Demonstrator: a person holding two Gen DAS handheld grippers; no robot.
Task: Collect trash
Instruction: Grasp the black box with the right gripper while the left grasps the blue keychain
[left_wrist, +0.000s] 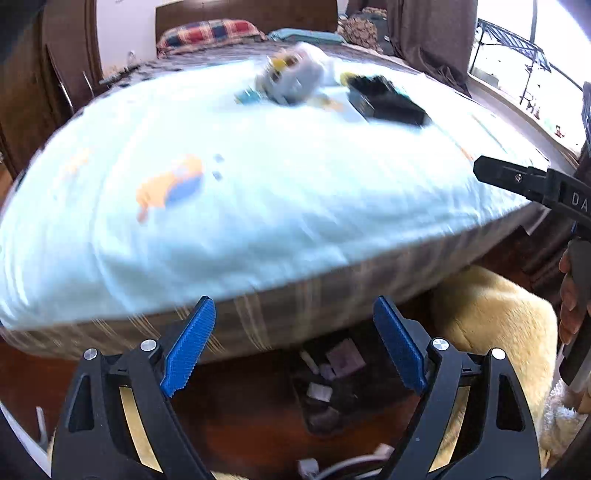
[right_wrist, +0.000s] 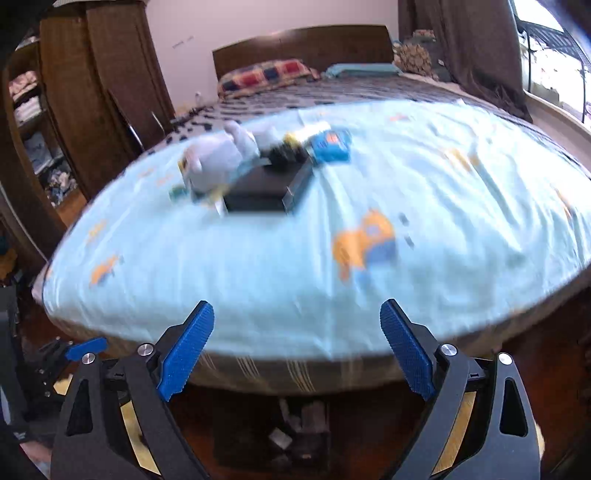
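A bed with a light blue printed sheet fills both views, blurred by motion. On it lie a grey-white crumpled bag of wrappers, a black box and small blue and yellow packets. The bag and black box also show in the right wrist view. My left gripper is open and empty, near the foot of the bed. My right gripper is open and empty, also short of the bed edge. A black bin with scraps inside sits on the floor below.
A cream fluffy rug lies on the wooden floor at right. A wooden wardrobe stands left of the bed. A plaid pillow and headboard are at the far end. The right gripper's body shows at the left view's right edge.
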